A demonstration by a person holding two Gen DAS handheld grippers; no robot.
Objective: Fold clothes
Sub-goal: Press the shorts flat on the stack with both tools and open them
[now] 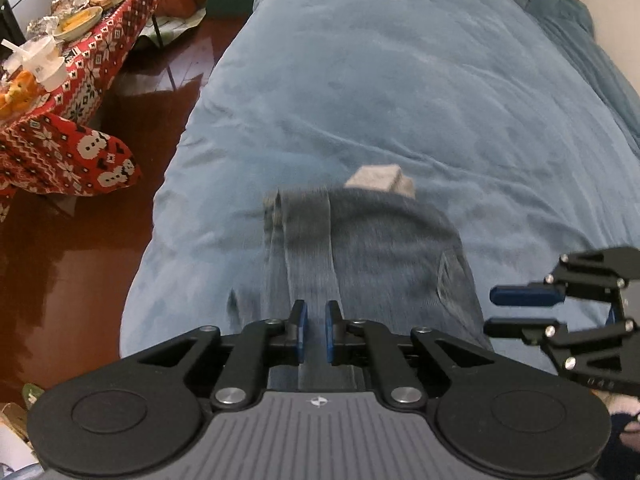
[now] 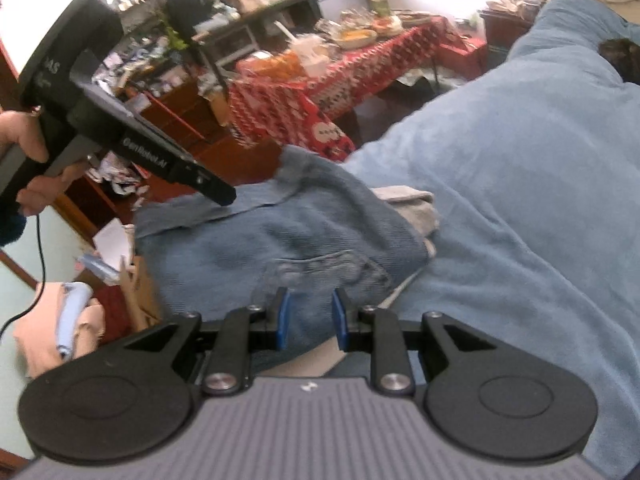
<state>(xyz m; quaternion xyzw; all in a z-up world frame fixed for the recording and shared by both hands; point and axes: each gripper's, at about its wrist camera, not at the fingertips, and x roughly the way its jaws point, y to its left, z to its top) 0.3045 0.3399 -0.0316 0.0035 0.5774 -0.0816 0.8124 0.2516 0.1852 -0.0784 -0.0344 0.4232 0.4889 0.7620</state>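
Blue denim jeans (image 1: 360, 248) are spread on the blue fleece bed cover (image 1: 400, 92), over a grey folded cloth (image 1: 380, 179). A denim strip is pinched by the left gripper (image 1: 316, 330); the right gripper (image 2: 310, 320) is seen half parted, its fingers (image 2: 282, 320) gripping nothing.

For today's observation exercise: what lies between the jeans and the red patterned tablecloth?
In the left wrist view, the jeans and the tablecloth are separated by a strip of blue blanket, then glossy wooden floor. Nothing else lies there.
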